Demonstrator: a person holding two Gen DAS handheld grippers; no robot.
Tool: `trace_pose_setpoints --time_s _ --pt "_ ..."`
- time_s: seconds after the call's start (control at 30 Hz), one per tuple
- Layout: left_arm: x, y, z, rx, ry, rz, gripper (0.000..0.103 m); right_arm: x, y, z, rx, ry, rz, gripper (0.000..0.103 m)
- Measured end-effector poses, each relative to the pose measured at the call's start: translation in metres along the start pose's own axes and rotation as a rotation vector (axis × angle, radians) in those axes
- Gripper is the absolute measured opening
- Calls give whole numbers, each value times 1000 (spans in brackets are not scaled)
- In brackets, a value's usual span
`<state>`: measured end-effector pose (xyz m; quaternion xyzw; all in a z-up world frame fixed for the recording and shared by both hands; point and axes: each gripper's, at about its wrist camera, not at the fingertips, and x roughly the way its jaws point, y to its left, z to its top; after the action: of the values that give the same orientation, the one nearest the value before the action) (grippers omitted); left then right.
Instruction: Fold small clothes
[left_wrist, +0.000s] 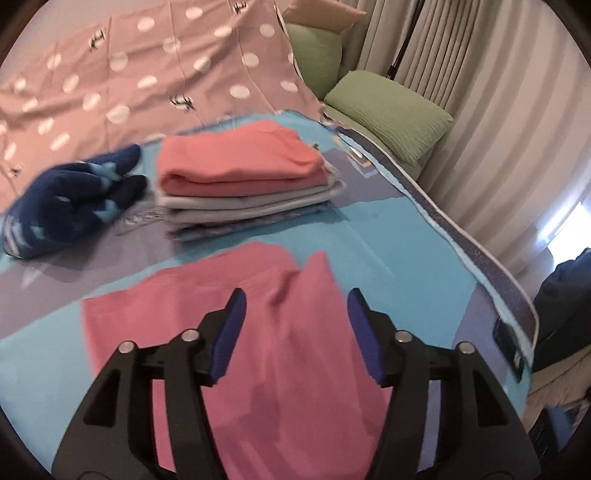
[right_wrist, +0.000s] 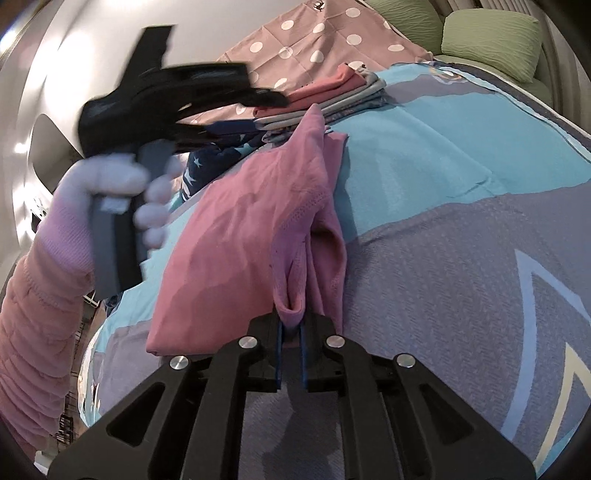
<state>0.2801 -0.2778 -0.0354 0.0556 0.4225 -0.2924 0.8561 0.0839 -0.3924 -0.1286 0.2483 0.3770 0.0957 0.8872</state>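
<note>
Bedspread (right_wrist: 424, 177); pink garment (right_wrist: 236, 236) edge pinched, right tool (right_wrist: 291, 325); perhaps hem.

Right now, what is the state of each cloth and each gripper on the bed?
Pink cotton garment: partly folded, one edge pinched.
Stack of coral and grey clothes: folded, stacked.
Navy star-patterned garment: crumpled, unfolded.
Left gripper: fingers open, empty.
Right gripper: shut on garment.
</note>
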Motion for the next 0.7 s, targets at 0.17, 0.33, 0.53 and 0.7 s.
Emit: trace_pose_setpoints --time_s 0.17,0.33,0.53,0.7 --pt "-34 29 -44 24 -8 85 70 -1 -2 -2 3 2 -17 9" --pt "-63 60 -107 9 5 211 76 -3 1 -4 -16 -4 -54 9" --pt "-87 78 -162 -81 7 168 77 -11 5 -7 -26 -16 -128 22" --pt "-90 75 -187 -121 11 120 77 -21 8 -8 -39 -40 -187 28"
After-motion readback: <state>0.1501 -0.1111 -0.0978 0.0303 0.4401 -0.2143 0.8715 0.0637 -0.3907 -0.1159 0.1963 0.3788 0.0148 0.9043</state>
